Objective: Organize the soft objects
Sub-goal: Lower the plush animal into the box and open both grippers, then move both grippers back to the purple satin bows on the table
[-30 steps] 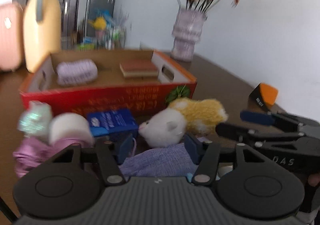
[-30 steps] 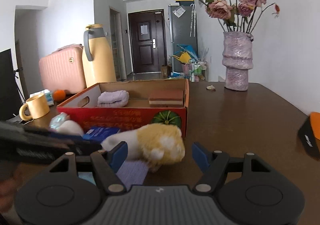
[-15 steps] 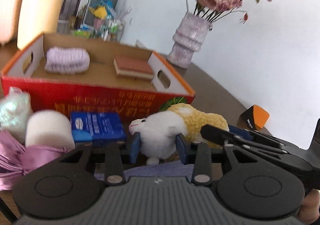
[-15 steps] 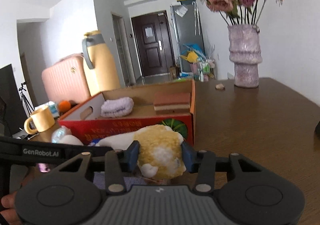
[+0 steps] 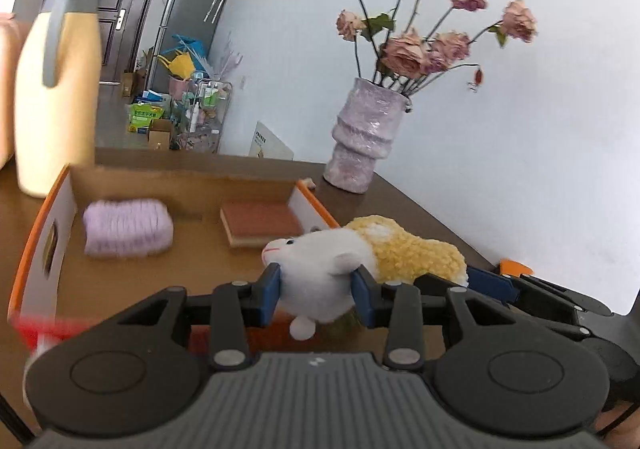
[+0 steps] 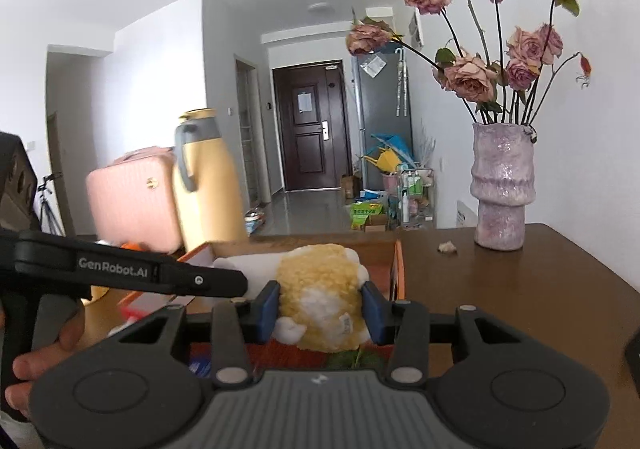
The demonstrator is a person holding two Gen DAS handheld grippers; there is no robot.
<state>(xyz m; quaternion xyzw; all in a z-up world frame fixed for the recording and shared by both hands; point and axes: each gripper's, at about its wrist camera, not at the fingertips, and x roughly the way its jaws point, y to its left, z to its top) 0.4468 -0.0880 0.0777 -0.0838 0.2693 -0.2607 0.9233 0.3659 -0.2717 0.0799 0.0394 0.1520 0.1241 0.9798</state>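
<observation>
Plush toy [image 5: 360, 261], white at the head and yellow and woolly at the back, hangs in the air between the two tools, above the near wall of the cardboard box [image 5: 44, 233]. Largest around it is the brown table [image 6: 520, 289], which carries the box, a yellow jug [image 5: 56, 97] and a purple vase [image 5: 366, 141] of dried roses. Inside the box lie a folded lilac cloth [image 5: 126, 227] at the left and a brown sponge [image 5: 260, 223] toward the right. The left tool [image 5: 316, 289] pinches the toy's white head, its blue pads pressed into the fur on both sides; its jaws closed in earlier in this last second. The right tool [image 6: 322, 307] pinches the yellow rear end in the same way, its jaws having just been closing onto it. A person's hand [image 6: 44, 345] holds the left tool's handle.
</observation>
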